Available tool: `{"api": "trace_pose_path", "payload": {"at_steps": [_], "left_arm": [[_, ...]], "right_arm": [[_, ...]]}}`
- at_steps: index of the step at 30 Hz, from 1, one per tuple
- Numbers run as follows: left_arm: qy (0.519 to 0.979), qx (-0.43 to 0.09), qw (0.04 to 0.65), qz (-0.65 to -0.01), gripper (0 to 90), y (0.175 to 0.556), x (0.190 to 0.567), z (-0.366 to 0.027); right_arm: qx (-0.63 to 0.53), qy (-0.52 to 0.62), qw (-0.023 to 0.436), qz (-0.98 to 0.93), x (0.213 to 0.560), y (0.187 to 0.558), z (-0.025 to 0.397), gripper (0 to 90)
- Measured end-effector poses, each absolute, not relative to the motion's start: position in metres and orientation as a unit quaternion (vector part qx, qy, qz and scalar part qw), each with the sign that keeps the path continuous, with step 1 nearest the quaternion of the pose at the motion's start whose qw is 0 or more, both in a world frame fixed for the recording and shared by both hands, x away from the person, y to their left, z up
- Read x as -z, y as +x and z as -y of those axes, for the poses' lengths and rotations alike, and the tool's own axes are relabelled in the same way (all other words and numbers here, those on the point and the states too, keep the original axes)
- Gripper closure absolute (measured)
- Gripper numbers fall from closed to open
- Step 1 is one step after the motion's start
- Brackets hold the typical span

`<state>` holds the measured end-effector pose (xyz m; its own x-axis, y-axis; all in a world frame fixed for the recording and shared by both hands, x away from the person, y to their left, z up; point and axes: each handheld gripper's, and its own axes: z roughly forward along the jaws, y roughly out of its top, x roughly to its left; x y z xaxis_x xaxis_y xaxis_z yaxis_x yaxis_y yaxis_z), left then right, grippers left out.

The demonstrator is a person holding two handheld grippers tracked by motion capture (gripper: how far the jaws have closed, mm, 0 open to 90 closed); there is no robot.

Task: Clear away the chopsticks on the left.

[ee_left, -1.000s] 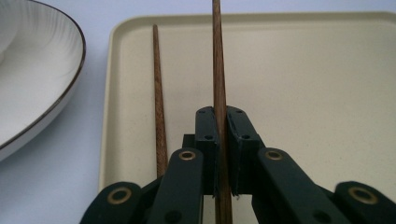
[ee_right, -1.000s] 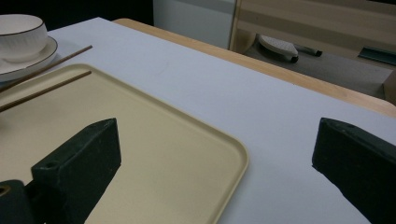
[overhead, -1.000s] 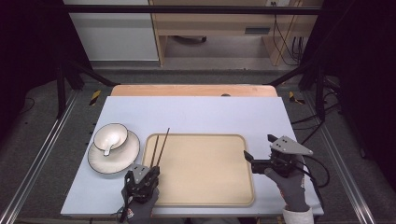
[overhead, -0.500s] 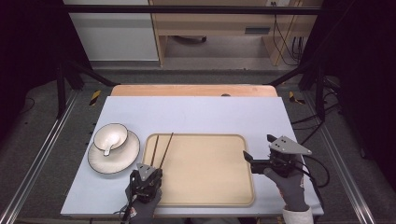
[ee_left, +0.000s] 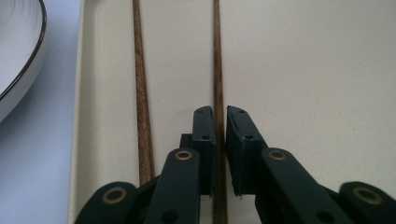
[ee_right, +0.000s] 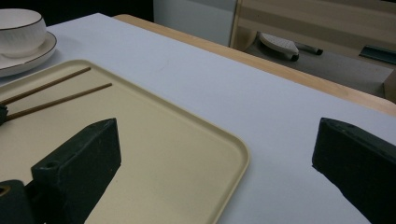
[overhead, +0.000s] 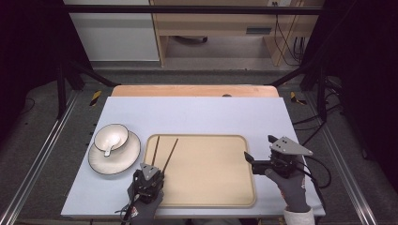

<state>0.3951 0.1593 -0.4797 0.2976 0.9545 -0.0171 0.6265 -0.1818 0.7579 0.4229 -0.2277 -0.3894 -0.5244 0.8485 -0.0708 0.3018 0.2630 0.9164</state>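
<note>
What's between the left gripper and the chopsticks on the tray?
Nothing visible. The left gripper already straddles one chopstick, its jaws close either side; the other chopstick lies free beside it on the tray.

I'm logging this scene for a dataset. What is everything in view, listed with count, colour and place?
tray: 1, beige, centre of the table
chopsticks: 2, dark brown, lying on the tray's left part; one sits between the left jaws
plate: 1, white with dark rim, left of the tray
bowl: 1, white, on the plate
spoon: 1, white, resting in the bowl
table: 1, pale blue-grey top
left gripper: 1, black, near-closed around one chopstick
right gripper: 1, black, open at the tray's right edge
</note>
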Motion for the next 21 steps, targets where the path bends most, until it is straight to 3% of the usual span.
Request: {"api": "trace_pose_path", "payload": {"at_steps": [4,12,16,21], "left_arm": [[0.730,-0.244,0.353,-0.533,76.6,0.395,0.475,-0.161],[0.731,-0.248,0.422,-0.477,51.8,0.396,0.449,-0.174],[0.737,-0.222,0.456,-0.446,37.0,0.400,0.431,-0.184],[0.751,-0.222,0.455,-0.425,28.0,0.402,0.414,-0.201]], "right_arm": [[-0.466,0.389,0.295,-0.738,0.389,0.423,0.229,1.3],[-0.474,0.390,0.294,-0.733,0.387,0.422,0.231,1.1],[-0.478,0.391,0.294,-0.730,0.386,0.421,0.234,1.0],[-0.480,0.394,0.292,-0.727,0.387,0.422,0.236,0.9]]}}
